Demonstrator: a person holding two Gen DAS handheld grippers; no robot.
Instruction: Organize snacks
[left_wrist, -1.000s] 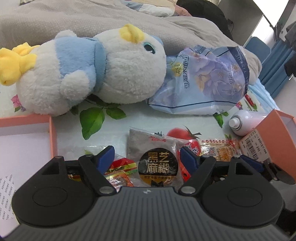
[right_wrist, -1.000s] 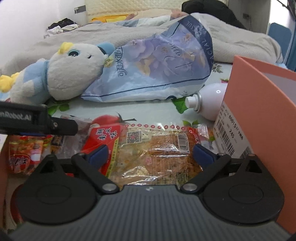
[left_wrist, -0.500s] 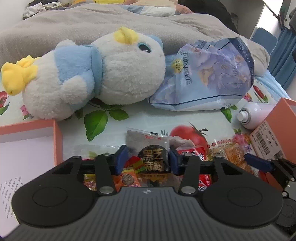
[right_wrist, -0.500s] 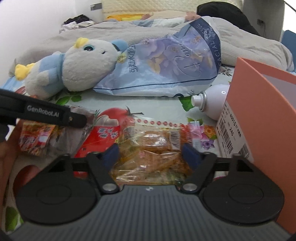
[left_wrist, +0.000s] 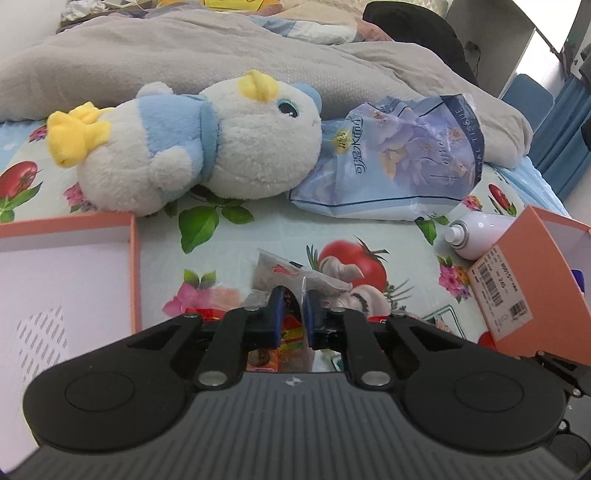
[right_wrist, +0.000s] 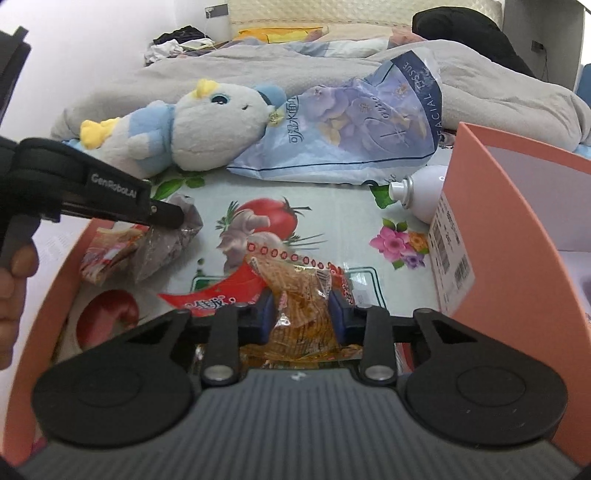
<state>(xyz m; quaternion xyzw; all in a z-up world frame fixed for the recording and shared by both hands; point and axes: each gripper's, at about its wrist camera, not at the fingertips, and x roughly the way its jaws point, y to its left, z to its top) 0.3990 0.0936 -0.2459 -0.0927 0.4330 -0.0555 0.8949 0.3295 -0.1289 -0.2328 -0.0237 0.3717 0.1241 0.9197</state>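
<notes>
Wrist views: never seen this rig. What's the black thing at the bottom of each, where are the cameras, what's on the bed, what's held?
No robot arm here: a person holds one hand-held two-finger gripper in each hand, and each has a fisheye camera looking forward along its fingers. The black shape low in each picture is that gripper's own body.

In the left wrist view, the left gripper has just been closing and is shut on a grey snack packet. In the right wrist view, the right gripper has just been closing on a clear orange snack packet.

On the fruit-print sheet lie a plush toy, a facial tissue pack and a white spray bottle. Pink boxes stand at both sides.
</notes>
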